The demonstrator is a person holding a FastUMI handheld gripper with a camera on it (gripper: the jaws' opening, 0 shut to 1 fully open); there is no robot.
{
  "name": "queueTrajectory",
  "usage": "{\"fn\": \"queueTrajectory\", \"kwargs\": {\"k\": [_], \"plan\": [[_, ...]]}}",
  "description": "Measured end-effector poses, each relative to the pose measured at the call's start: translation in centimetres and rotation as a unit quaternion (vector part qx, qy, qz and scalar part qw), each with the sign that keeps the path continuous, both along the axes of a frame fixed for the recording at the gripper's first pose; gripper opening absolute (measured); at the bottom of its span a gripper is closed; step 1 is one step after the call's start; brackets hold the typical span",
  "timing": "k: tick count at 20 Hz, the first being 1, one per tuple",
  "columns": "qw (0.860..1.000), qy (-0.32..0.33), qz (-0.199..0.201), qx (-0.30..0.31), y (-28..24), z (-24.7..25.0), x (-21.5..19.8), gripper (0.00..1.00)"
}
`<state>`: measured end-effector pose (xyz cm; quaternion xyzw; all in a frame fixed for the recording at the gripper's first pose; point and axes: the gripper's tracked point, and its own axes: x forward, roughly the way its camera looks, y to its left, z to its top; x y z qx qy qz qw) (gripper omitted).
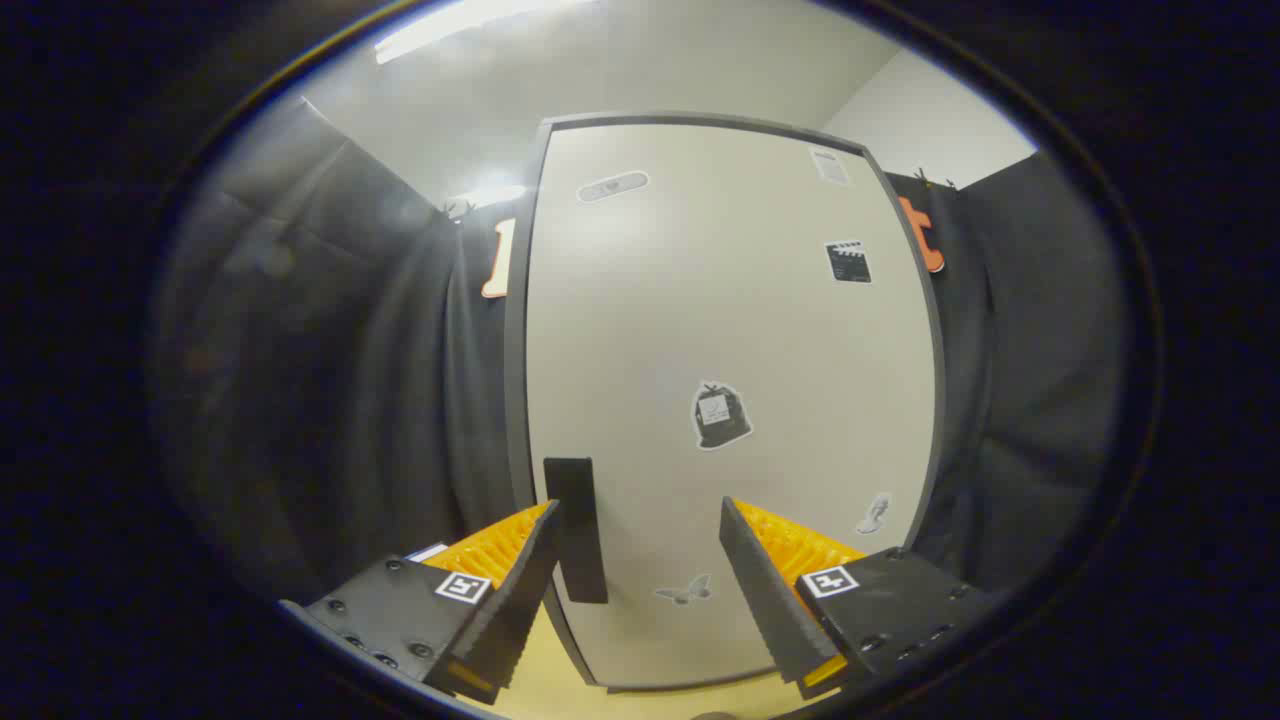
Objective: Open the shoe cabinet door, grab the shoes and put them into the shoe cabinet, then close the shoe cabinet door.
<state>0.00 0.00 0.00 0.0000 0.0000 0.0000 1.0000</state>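
The gripper [638, 545] stands with its two fingers spread wide and nothing between them, pointed at the shoe cabinet door [730, 330], which fills the space just ahead and appears closed. The black handle [576, 528], an upright dark bar near the door's left edge, sits right beside the left finger [515, 585], just inside its tip, while the right finger [765, 590] is well off to the other side of it. The step in hand looks like the opening of the door. To do it well, the gripper should likely shift a little to the left so the handle lies midway between the fingers, then close squarely on the bar before pulling. Several small stickers [721, 415] dot the door beyond the fingers. The shoes cannot be placed from here.
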Motion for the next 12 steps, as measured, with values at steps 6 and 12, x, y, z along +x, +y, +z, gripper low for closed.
{"fn": "queueTrajectory", "kwargs": {"k": [6,12], "plan": [[0.999,-0.022,0.02,0.025,1.5,0.9,1.5,0.97],[0.999,-0.026,0.024,0.022,2.6,0.7,2.5,0.96]]}}
